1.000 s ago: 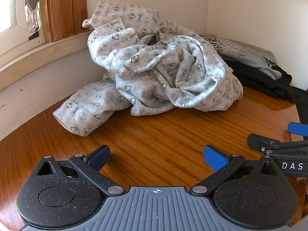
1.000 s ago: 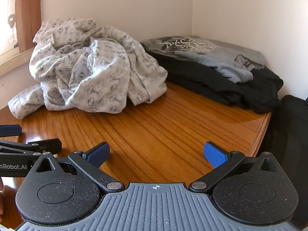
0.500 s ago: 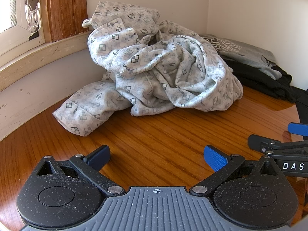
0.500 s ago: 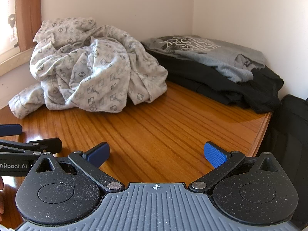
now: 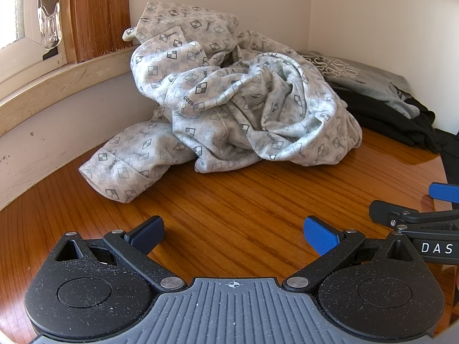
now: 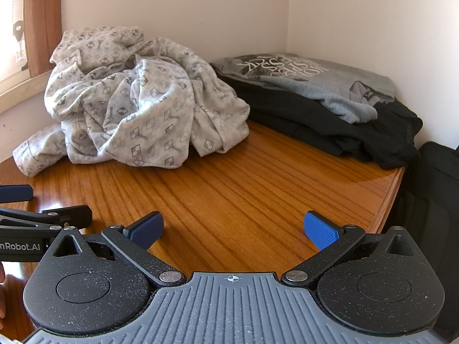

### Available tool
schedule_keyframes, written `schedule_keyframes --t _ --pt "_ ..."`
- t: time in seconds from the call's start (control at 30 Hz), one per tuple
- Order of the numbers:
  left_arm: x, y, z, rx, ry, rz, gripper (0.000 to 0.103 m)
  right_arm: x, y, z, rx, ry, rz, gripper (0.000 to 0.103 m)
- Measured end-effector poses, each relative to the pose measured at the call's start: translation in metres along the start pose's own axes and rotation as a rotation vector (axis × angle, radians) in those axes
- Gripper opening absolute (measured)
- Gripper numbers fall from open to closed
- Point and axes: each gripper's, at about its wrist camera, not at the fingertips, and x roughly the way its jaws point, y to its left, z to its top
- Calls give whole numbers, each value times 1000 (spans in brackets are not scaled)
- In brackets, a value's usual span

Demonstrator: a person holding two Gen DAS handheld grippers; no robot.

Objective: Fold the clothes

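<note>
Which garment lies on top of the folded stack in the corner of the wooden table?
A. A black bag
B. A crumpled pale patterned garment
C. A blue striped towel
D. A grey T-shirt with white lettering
D: in the right wrist view the grey T-shirt with white lettering rests on the black folded clothes, while the crumpled pale patterned garment sits apart, beside the stack.

Bare wooden desk [image 5: 243, 200] ahead of both sets of fingers, open up to the crumpled patterned garment [image 5: 229, 109] heaped against the back wall [image 6: 172, 5] and windowsill [image 5: 57, 86]. Blocked at the far right corner by a folded grey T-shirt [image 6: 315, 77] stacked on black clothes [image 6: 330, 123]. Left gripper [image 5: 233, 232] and right gripper [image 6: 233, 229] side by side, close together, little room between.
</note>
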Motion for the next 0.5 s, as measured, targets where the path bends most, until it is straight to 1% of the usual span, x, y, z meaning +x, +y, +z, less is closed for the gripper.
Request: schedule_keyframes --t 0.5 --pt "0 1 1 1 0 -2 103 0 0 0 -3 -3 2 103"
